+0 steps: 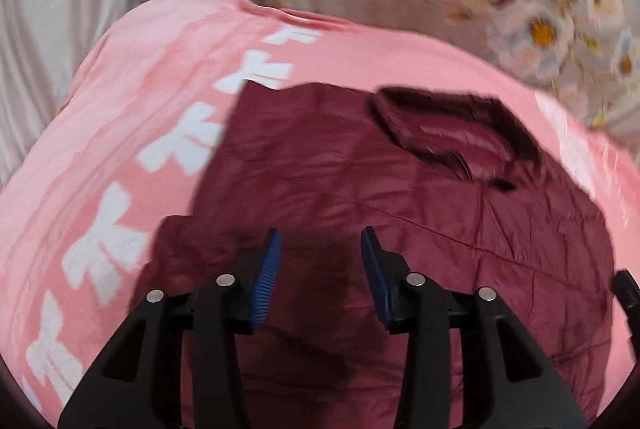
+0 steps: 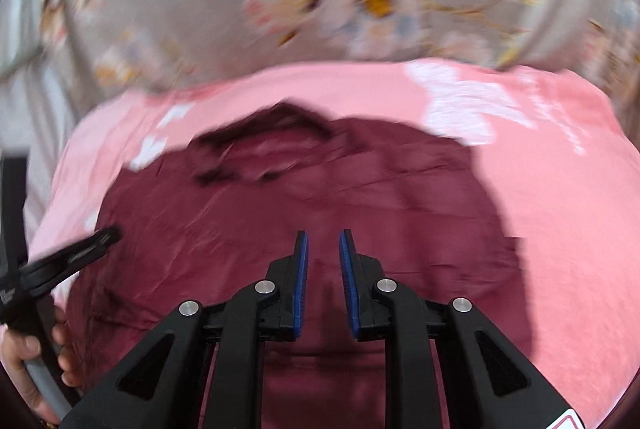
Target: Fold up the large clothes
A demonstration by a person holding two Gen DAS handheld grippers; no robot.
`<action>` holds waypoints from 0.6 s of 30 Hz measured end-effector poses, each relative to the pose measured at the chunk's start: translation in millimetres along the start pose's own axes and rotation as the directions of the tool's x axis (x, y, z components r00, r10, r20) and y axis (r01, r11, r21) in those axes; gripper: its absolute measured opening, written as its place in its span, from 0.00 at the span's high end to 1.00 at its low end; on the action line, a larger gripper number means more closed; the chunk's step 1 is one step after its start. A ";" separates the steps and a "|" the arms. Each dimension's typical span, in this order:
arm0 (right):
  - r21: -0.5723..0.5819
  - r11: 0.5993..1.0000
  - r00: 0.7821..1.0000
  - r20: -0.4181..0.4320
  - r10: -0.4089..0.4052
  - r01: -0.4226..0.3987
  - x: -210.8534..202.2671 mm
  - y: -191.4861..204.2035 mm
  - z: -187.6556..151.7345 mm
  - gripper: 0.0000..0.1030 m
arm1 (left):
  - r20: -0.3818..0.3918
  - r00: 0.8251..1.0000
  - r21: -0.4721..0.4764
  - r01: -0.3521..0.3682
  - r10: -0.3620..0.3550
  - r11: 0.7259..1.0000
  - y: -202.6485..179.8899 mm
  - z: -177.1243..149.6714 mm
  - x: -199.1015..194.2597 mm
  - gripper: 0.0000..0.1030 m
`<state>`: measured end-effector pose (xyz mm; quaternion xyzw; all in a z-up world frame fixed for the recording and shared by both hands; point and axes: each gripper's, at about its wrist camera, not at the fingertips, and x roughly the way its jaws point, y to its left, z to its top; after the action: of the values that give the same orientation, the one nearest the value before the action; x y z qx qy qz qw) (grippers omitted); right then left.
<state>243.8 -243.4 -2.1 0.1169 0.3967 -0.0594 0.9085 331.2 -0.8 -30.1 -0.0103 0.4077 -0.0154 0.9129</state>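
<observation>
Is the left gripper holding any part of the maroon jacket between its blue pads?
No, the left gripper stands open above the maroon jacket, with nothing between its pads.

Soft even light, heavy motion blur, fisheye bending, dark vignette at corners

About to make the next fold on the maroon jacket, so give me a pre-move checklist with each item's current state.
1. left gripper empty, jaws apart: ok.
2. right gripper empty, narrow gap: ok.
3. maroon jacket lying flat on the pink sheet: ok.
4. Collar visible, facing up: ok.
5. Jacket's near hem placement: cannot tell, hidden behind the grippers.
6. Views sharp enough to aim: not ok, blurred.
</observation>
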 end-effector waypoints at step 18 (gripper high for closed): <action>-0.150 0.988 0.991 -0.123 -0.053 0.035 53.9 41.6 -46.3 0.88 | 0.005 0.998 0.074 -0.065 0.064 0.995 -22.1 -34.4 38.7 0.61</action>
<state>256.0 -192.0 -65.3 0.0443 0.4594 -0.0425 0.8861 331.0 -24.5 -81.2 0.0366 0.4058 -0.0010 0.9132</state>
